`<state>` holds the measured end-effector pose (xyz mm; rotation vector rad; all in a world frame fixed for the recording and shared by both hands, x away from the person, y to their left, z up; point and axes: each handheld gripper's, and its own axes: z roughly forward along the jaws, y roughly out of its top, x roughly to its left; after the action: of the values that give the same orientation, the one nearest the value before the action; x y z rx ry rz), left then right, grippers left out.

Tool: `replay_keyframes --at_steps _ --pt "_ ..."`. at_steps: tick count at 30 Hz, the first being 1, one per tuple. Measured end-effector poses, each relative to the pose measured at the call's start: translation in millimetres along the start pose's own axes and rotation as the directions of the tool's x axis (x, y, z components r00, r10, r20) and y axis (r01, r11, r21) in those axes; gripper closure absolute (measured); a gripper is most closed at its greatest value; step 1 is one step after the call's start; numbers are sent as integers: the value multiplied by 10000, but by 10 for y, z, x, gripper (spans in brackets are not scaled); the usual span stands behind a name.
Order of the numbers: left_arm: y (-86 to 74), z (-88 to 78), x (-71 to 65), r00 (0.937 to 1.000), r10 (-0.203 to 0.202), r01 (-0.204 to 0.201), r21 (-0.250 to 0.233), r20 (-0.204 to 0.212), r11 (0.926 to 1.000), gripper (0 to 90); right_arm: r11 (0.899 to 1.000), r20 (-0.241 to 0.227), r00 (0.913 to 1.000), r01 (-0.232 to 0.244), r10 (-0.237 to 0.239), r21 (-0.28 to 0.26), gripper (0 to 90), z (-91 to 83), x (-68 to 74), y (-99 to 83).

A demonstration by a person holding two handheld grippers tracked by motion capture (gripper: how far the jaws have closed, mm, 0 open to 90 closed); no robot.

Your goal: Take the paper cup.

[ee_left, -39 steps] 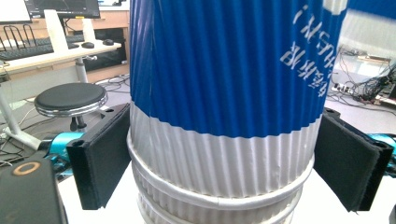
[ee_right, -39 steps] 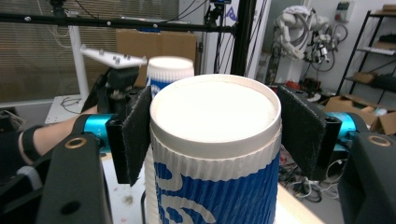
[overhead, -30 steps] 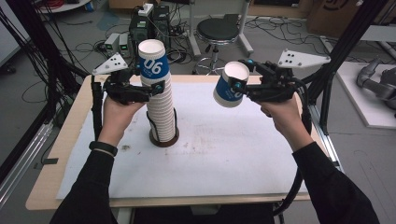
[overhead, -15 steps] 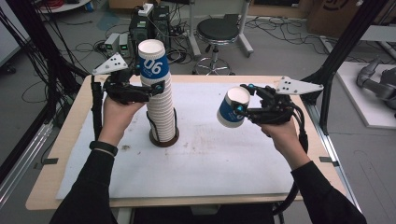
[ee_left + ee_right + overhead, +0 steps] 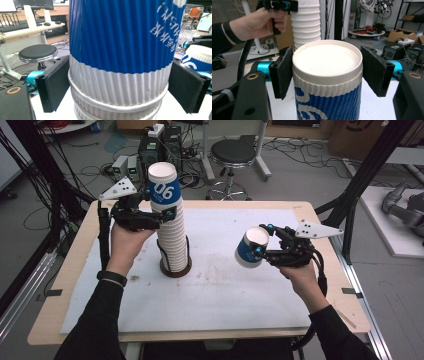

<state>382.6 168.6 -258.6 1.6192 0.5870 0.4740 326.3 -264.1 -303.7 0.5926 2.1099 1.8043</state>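
Currently upright near mid-bench: tall stack of ribbed paper cups [image 5: 171,232], blue-banded "06" cup on top, base in a dark ring holder [image 5: 176,268] on the white bench [image 5: 210,295]. Left tool [image 5: 165,215] level at the stack's upper part, jaws bracketing the top cup; left pad close against the wall, right pad just apart. Right tool [image 5: 257,251] pinching a single blue-and-white paper cup [image 5: 251,247], tilted, open mouth up and away, off the bench, well right of the stack.
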Motion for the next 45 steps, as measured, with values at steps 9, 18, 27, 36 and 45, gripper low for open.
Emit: replay_keyframes --at_steps 9,18,27,36,45 --pt "-3 6 -9 9999 167 -167 49 36 9998 82 9994 82 9998 -208 206 293 307 -3 -25 -185" --pt "7 -44 -39 9995 185 -181 164 -242 9997 81 9991 98 9997 -232 229 360 307 -30 -52 -224" --pt "-143 -171 -55 9997 79 -81 -87 -223 9999 81 9990 133 9995 -285 281 347 307 -62 -68 -230" --pt "-341 -353 -148 9995 167 -175 -311 -252 9994 81 9986 128 9996 -268 263 455 307 -48 -69 -244" --pt "-554 -470 -321 9996 264 -265 -393 -33 9989 81 9979 103 9996 -266 261 598 307 -34 -58 -289"
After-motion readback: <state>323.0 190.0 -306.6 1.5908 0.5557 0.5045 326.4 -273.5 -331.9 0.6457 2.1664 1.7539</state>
